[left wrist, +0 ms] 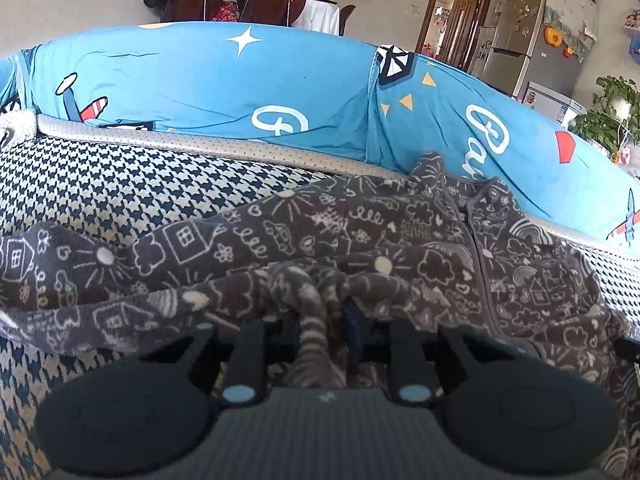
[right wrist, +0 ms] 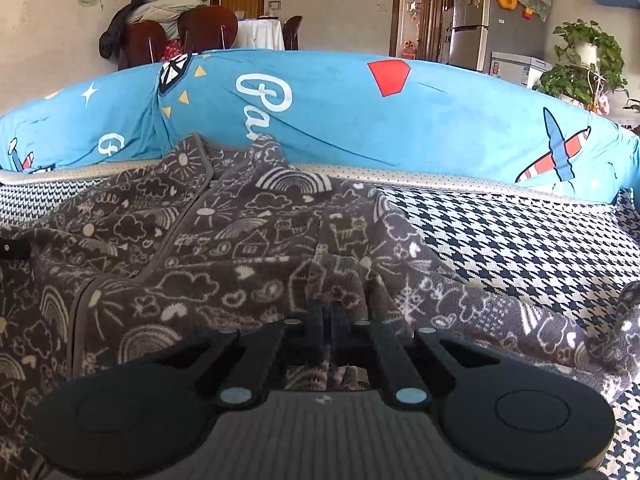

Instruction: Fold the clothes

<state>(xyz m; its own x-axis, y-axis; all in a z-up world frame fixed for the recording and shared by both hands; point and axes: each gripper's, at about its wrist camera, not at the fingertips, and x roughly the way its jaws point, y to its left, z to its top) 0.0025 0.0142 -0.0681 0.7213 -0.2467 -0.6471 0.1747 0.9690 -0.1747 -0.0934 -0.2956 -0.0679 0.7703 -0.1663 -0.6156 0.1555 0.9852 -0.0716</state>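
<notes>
Left claw (left wrist: pixel 320 312): closed, clamped on a bunched fold of the grey garment (left wrist: pixel 360 240). A twisted strip of the fabric runs back between the fingers toward the camera.

Right claw (right wrist: pixel 326 312): closed, fingers pressed together on a raised ridge of the same garment (right wrist: pixel 240 248); the cloth tents upward from the tips.

Garment: dark grey fleece with white doodle print (houses, clouds, rainbows, suns). Grey-trimmed front opening runs from about 12 o'clock toward 7 o'clock in the right wrist view. It lies crumpled on the houndstooth cover (left wrist: pixel 120 184) of a sofa seat, spread across the lower half of both views. In the left wrist view one part trails off toward 9 o'clock; in the right wrist view one part trails toward 4 o'clock.

Behind it, at 12 o'clock: blue cushion (left wrist: pixel 200 88) with airplane, star and lettering print, along the back of the seat. The garment's top edge touches it.

Background: wooden chairs (right wrist: pixel 180 36) piled with clothing at 11 o'clock, fridge (right wrist: pixel 472 20) at 1 o'clock, potted plant (right wrist: pixel 580 64) at 2 o'clock.
</notes>
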